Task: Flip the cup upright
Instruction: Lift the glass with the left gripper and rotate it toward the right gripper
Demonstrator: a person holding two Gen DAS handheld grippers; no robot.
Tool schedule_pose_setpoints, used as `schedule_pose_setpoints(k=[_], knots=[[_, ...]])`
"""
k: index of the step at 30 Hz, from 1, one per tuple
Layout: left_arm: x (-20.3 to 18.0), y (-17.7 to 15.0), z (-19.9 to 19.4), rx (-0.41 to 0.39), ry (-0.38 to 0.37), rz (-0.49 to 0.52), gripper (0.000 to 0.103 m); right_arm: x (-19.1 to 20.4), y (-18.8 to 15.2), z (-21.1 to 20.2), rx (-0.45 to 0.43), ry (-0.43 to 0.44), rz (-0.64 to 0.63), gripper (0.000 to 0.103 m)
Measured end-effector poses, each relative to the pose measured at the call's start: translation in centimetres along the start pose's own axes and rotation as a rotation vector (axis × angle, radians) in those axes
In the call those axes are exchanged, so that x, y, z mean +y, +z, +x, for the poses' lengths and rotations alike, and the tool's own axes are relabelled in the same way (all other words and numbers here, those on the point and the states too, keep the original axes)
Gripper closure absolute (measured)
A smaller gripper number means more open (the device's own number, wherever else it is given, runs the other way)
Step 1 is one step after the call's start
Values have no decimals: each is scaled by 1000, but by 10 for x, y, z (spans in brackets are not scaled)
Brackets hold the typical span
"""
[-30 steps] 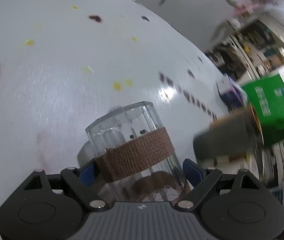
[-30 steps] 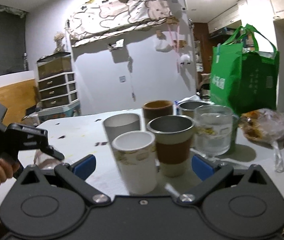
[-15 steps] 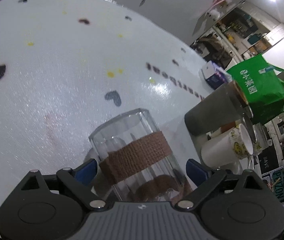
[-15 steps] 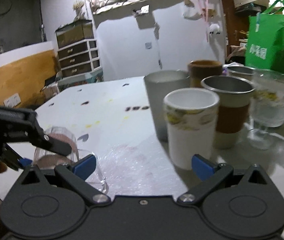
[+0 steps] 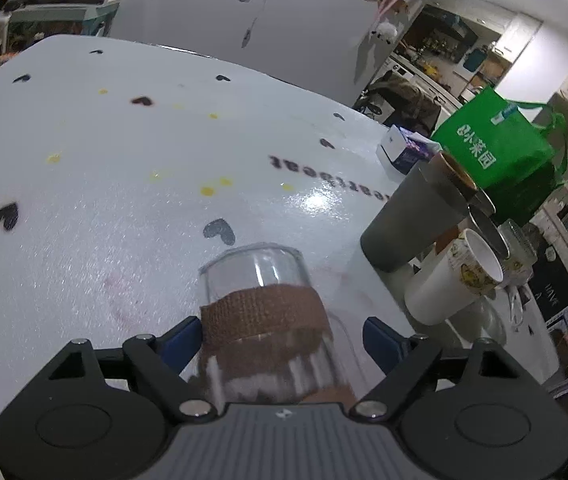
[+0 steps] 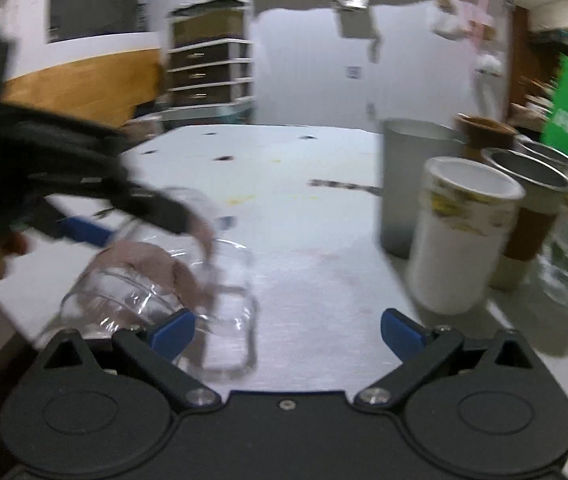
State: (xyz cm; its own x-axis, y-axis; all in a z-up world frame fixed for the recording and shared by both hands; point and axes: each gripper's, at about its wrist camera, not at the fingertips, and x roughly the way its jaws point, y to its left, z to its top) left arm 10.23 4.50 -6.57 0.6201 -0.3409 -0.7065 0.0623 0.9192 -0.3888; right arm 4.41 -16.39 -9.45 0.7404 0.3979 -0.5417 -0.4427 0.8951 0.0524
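The left tongs (image 5: 280, 340) bracket the glass cup (image 5: 268, 312) at its brown woven band, but the right blue pad stands clear of the glass, so whether they are grasping it cannot be told. The cup lies tilted, its base toward 12 o'clock, its mouth cut off by the tool body. At 3 o'clock on the tabletop (image 5: 84, 184) stand a grey tumbler (image 5: 407, 220) and a paper cup (image 5: 451, 280). The right tongs (image 6: 287, 328) are released, the motion-blurred cup at their 9 o'clock.
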Motion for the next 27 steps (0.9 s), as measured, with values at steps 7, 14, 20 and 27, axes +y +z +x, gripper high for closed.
schedule_pose_setpoints(k=[7,14,20,27], knots=[[-10,3,7,3,25,104,16,19,4,7,17,136,-19,2],[-23,4,5,15,-45,161,15,36,1,16,50,214,-36,2],[-6,-5,-30,-82,16,144,15,19,1,1,7,180,-7,2],[13,-44,-81,-184,148,241,11,-12,37,0,-57,112,85,2]])
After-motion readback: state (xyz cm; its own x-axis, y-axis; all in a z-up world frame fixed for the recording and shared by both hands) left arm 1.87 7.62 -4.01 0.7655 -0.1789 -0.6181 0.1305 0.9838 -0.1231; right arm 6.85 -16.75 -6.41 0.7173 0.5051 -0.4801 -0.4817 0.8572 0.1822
